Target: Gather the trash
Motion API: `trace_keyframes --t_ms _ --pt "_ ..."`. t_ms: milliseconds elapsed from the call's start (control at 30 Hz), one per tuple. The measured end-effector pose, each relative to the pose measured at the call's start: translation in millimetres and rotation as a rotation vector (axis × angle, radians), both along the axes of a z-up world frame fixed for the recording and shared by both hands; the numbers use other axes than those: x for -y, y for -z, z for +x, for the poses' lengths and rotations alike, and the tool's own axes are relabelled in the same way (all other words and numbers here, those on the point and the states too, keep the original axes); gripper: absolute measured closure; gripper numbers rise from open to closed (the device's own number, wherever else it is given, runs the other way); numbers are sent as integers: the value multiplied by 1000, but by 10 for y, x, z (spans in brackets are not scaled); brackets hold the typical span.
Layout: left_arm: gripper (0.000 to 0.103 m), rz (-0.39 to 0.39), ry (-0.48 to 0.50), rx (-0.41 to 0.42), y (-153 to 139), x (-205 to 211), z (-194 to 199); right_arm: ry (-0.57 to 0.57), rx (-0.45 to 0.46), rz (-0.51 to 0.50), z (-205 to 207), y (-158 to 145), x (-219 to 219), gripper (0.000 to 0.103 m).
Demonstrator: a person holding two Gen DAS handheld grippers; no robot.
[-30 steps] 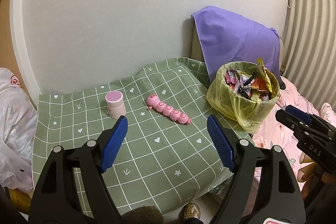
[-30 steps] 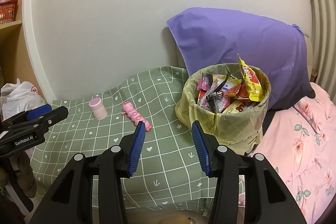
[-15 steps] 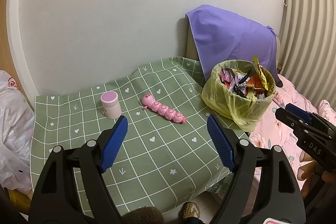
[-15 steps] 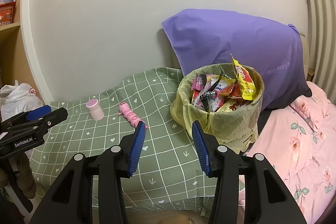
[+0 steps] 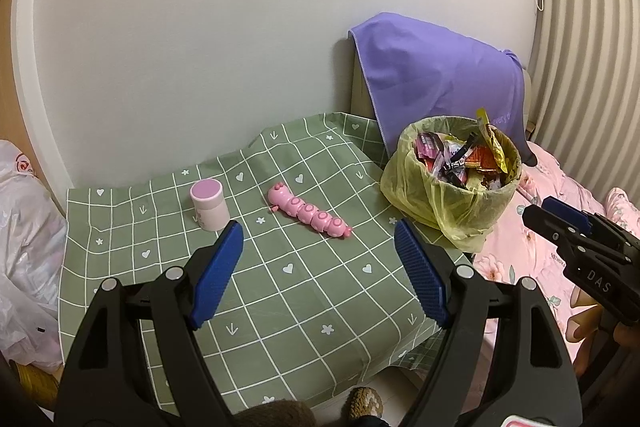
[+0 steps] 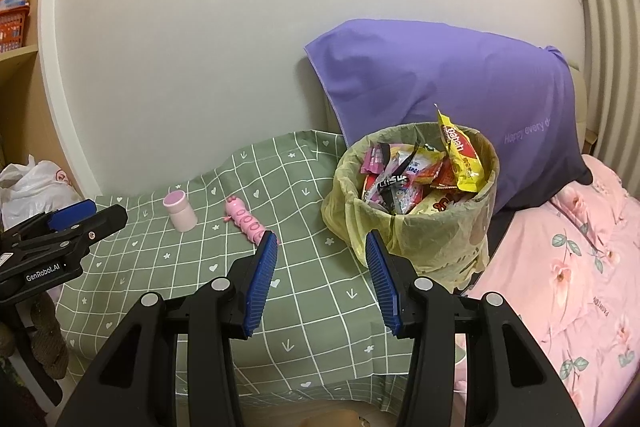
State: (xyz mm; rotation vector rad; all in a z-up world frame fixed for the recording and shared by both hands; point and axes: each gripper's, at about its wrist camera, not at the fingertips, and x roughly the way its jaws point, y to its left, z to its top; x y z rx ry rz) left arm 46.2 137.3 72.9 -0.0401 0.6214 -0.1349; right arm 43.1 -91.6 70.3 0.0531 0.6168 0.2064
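On the table: a green checked cloth (image 5: pixel 280 291) covers the top, and I hold both grippers above its near edge.
My left gripper (image 5: pixel 320 267): released, the blue pads wide apart with only cloth showing between them.
My right gripper (image 6: pixel 320 267): also released, pads apart, gripping nothing; in the left wrist view it shows at the right edge, over the bed.
Trash bin (image 6: pixel 412 227): stands at the right end of the table, just beside the bed, lined with a yellow-green bag whose rim folds over the outside.
Trash (image 6: pixel 404 183): snack wrappers fill the bin to the brim; a yellow packet (image 6: pixel 458 155) stands up above the rim at the far right side.
Pink caterpillar toy (image 5: pixel 308 213): lies flat on the cloth near the middle, between the cup and the bin, touching neither.
Pink cup (image 5: pixel 210 205): stands upright left of the toy, well apart from the bin.
Purple pillow (image 6: pixel 448 107): leans against the wall behind the bin.
Bed (image 6: pixel 560 267): pink flowered sheet, right of the table.
White plastic bag (image 5: pixel 28 227): sits off the table's left end.
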Motion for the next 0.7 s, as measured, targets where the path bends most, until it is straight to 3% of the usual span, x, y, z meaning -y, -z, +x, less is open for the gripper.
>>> trace_keyframes --t_ms 300,433,567,633,700 --pt "29 32 -8 14 24 -11 -9 1 -4 -7 7 8 -38 59" --pt "29 10 -34 -13 136 -122 42 -12 -24 -27 92 62 -104 59" --pt "29 -44 -134 -146 498 -546 349 -88 -63 -46 397 218 -314 59" --pt "29 -59 -259 -210 750 -968 577 -167 -82 -71 571 319 -502 59" --pt "29 -33 -397 -245 1016 -1449 821 -315 -147 -108 851 515 -858 59"
